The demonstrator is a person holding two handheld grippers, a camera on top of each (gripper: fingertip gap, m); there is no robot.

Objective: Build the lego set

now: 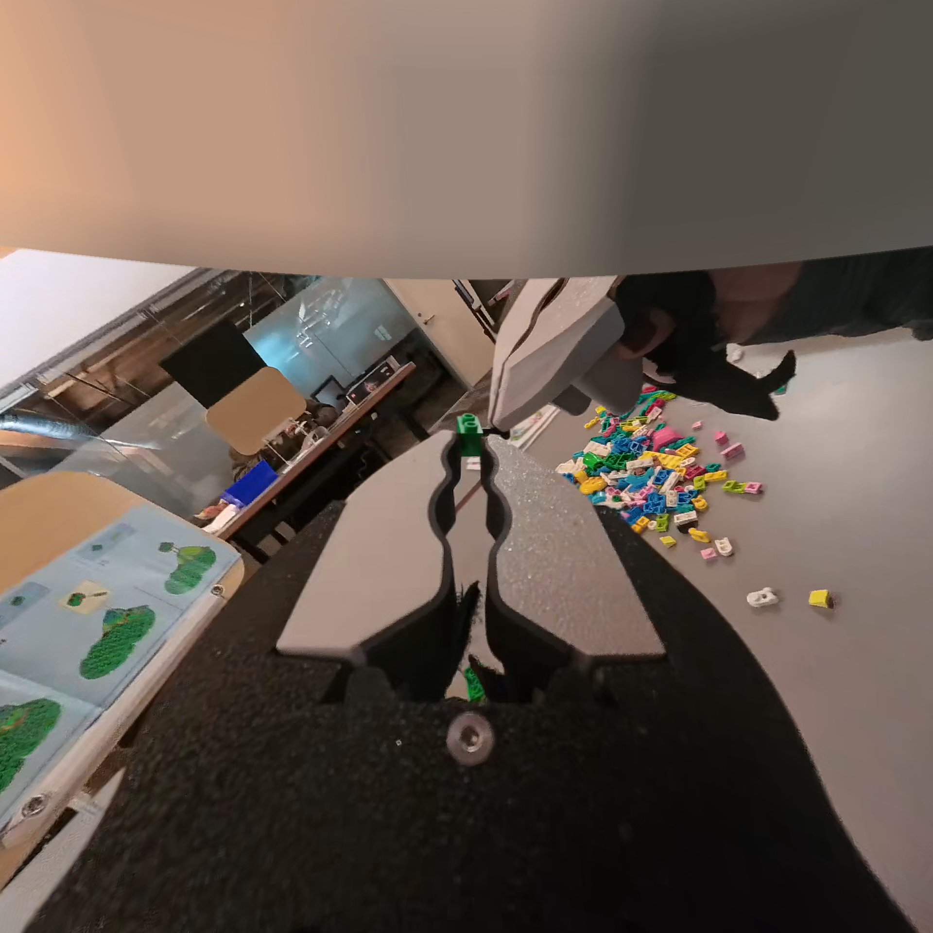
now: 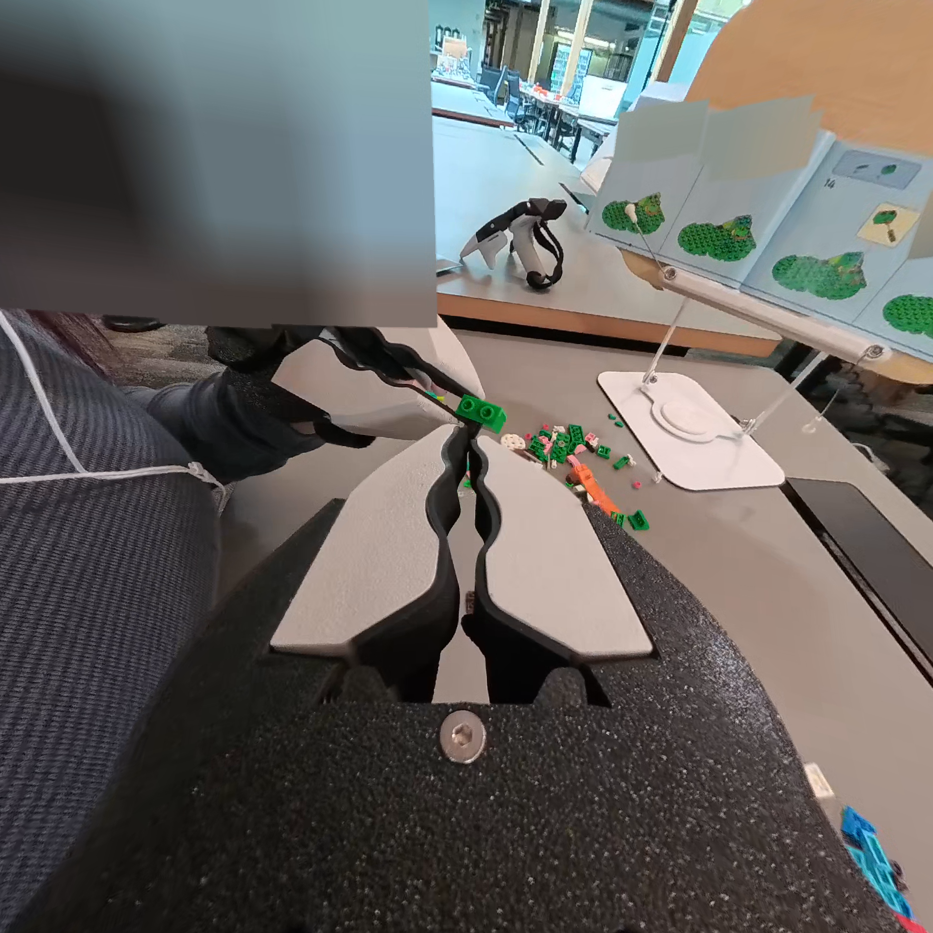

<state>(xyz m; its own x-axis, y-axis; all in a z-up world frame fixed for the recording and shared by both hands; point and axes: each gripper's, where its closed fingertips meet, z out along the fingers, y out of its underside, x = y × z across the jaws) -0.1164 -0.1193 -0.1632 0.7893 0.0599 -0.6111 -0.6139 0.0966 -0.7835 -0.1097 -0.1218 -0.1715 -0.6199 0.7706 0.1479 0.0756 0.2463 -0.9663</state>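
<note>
From the left wrist view, keep the left gripper [image 1: 469, 444] clamped on the green brick [image 1: 468, 428] above the table [image 1: 833, 505], then from the right wrist view ease the right gripper [image 2: 467, 438] (jaws nearly closed, its hold impossible to tell) against it squarely.

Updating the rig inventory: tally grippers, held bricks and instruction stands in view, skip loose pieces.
Grippers in hand: 2 (left gripper, right gripper)
Unused spare gripper on far table: 1
Held green brick: 1
Upright instruction stand: 1
Total: 5
</note>
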